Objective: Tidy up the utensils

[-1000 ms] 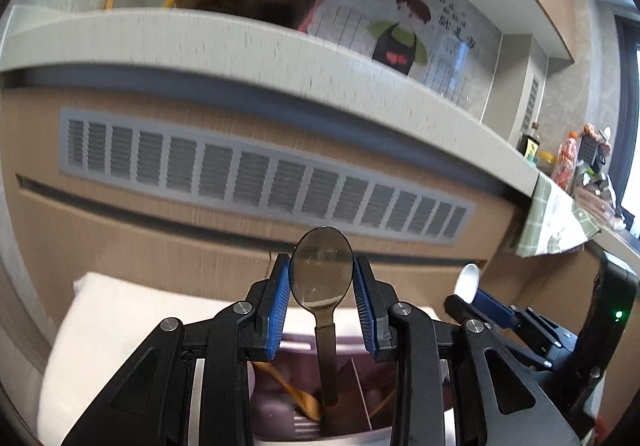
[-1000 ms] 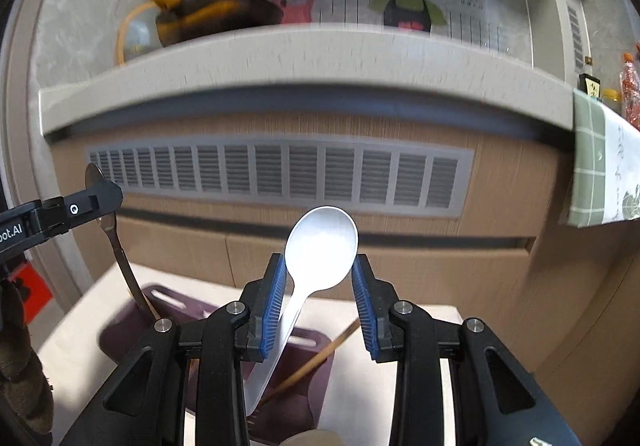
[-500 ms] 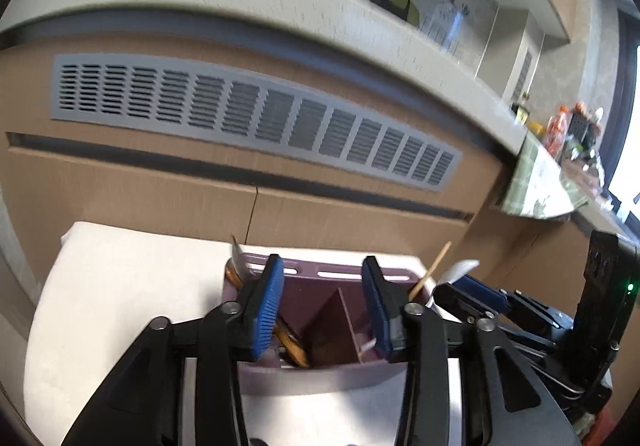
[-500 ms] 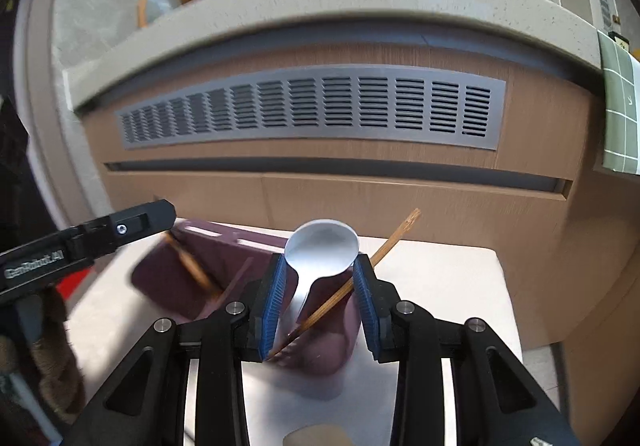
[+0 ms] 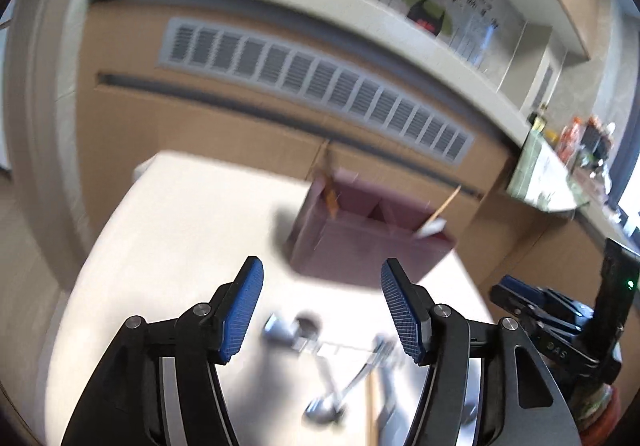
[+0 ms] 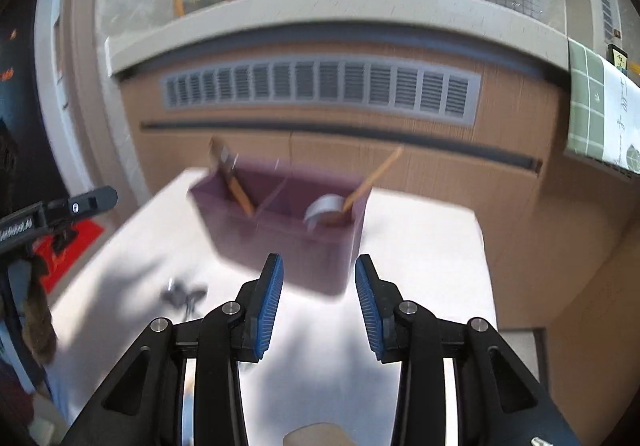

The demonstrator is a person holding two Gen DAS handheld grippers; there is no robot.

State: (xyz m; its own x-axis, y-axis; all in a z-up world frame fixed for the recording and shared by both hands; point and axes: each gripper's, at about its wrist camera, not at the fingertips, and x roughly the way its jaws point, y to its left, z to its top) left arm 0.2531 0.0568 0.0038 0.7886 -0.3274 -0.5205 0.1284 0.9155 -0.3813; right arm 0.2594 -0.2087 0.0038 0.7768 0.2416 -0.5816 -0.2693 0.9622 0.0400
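Observation:
A purple divided utensil holder (image 5: 360,242) (image 6: 288,242) stands on the white table (image 5: 180,238). In the right wrist view it holds a white spoon (image 6: 324,208) and a wooden chopstick (image 6: 374,176) in its right compartment and a wooden-handled utensil (image 6: 234,180) in its left. My left gripper (image 5: 322,306) is open and empty, above several loose metal utensils (image 5: 340,378) lying on the table. My right gripper (image 6: 319,306) is open and empty, just in front of the holder. The view is blurred.
A wooden cabinet front with a grey vent (image 6: 320,86) rises behind the table under a white counter (image 6: 320,10) with a pan on it. A green checked cloth (image 6: 600,114) hangs at the right. More metal utensils (image 6: 182,294) lie left of my right gripper.
Both grippers let go of their spoons, which now sit in the holder, opened wide and pulled back and down from the holder toward the table's near side.

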